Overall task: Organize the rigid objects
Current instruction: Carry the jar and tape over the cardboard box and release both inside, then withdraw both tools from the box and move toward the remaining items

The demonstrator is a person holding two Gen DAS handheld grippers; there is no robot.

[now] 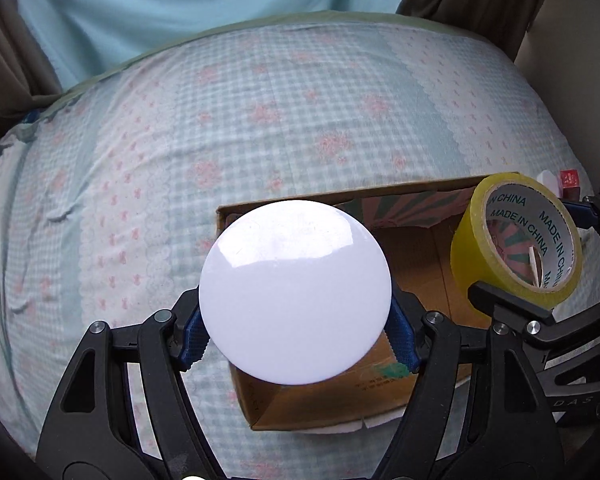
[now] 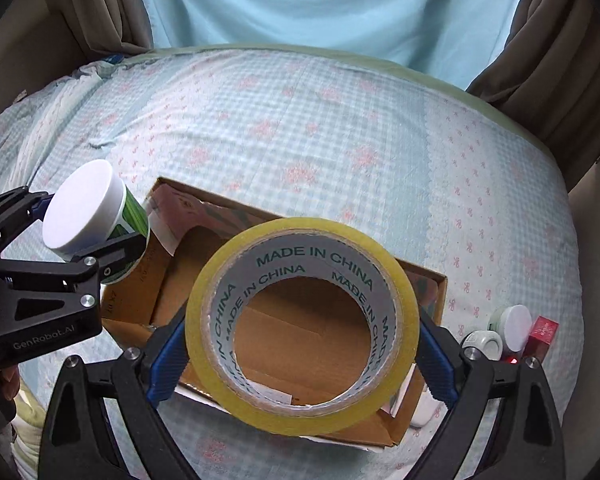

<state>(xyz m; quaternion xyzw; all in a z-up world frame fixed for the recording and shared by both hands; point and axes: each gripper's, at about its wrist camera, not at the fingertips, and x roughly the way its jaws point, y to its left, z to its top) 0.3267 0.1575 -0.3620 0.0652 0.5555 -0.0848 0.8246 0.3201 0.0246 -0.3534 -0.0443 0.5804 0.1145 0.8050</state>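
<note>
Left wrist view: your left gripper (image 1: 296, 320) was pinching a white-lidded jar (image 1: 295, 292) between its blue pads, one pad pressed on each side of the lid. The jar hung above the near left corner of an open cardboard box (image 1: 416, 264), which lay on a checked, flower-printed bedspread (image 1: 180, 140). The box's inner far wall showed a striped printed lining.

Right wrist view: your right gripper (image 2: 300, 356) was clamped on a roll of yellow tape (image 2: 300, 324), the pads bearing on its outer rim at left and right, jaws set wide to span it. The roll's core, printed "MADE IN CHINA", faced the camera, and through its hole you could see the box's brown floor. The roll hung over the middle of the box. In this view the jar showed a green label below the lid and hung over the box's left end.

Just off the box's right end, near the right edge of the bedspread, three small items lay close together: a white round gadget (image 2: 482, 344), a small white-capped jar (image 2: 514, 326) and a red carton (image 2: 542, 336). Whether they touched one another could not be determined.

A pale blue curtain (image 2: 320, 8) hung beyond the far edge of the bed, with brown drapes (image 2: 560, 64) at either side.
</note>
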